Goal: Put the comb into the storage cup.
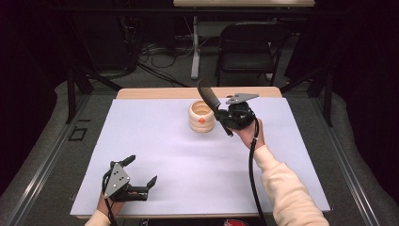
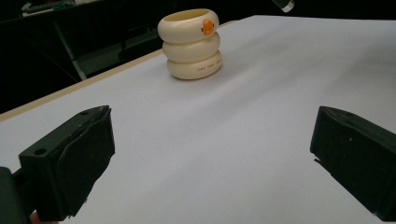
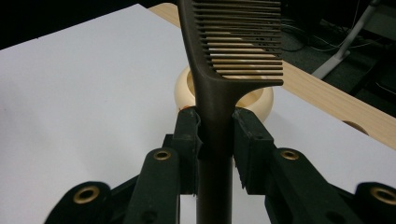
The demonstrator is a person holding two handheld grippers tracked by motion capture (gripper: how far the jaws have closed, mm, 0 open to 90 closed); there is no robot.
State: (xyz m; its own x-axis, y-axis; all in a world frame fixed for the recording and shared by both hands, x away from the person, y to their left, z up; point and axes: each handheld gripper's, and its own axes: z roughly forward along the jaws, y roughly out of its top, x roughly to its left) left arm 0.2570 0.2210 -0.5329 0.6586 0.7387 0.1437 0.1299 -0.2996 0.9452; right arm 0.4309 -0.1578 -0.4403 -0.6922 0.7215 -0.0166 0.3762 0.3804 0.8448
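High view: my right gripper (image 1: 225, 117), frame centre, clamps comb (image 1: 209, 98) above cream holder (image 1: 202, 116); tilt risks missing opening.

Left gripper view: left gripper (image 2: 212, 158) agape, empty.

Right gripper view: thin handle could slip.

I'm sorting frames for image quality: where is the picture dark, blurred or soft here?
High view: the room around the table is very dark, the white sheet evenly lit. Left gripper view: the holder is fairly sharp, the near jaws soft. Right gripper view: the comb in the right hand-held gripper is sharp, the background slightly soft.
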